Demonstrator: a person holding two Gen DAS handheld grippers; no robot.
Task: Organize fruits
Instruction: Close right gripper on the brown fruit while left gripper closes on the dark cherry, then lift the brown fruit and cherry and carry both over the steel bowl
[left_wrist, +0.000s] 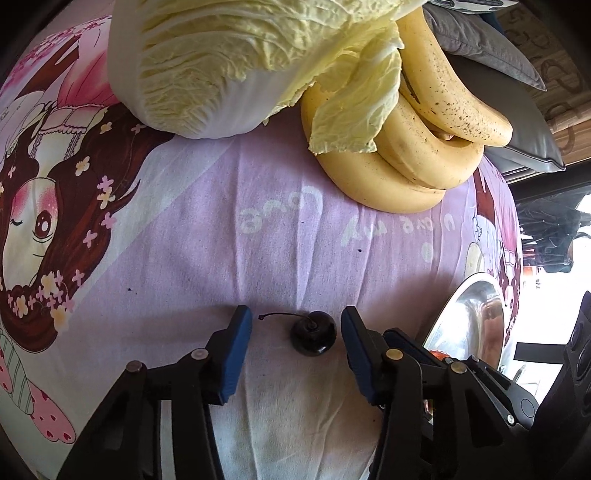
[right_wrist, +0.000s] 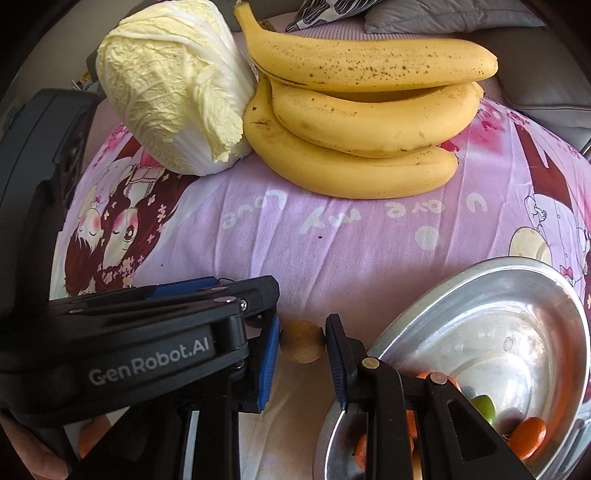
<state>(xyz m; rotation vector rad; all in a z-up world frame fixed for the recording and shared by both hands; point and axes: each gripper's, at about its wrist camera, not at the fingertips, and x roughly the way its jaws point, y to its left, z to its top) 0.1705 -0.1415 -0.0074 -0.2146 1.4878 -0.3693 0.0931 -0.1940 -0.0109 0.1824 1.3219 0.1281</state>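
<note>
A dark cherry (left_wrist: 313, 338) with a curved stem lies on the pink printed cloth (left_wrist: 258, 240). My left gripper (left_wrist: 296, 332) stands open around it. The right blue pad is almost at the cherry and the left pad is clearly apart. In the right wrist view my right gripper (right_wrist: 303, 343) is shut on a small round brown fruit (right_wrist: 303, 338), low over the cloth beside a metal bowl (right_wrist: 509, 325). The bowl holds small oranges (right_wrist: 528, 439) and a green fruit (right_wrist: 484, 406). A bunch of bananas (right_wrist: 369, 122) lies at the back.
A napa cabbage (right_wrist: 173, 99) rests left of the bananas, one leaf draped over them (left_wrist: 351, 110). The left gripper's black frame (right_wrist: 147, 343) crosses the lower left of the right wrist view. Grey pillows (left_wrist: 498, 48) sit behind. The bowl rim (left_wrist: 454, 295) is just right of the left gripper.
</note>
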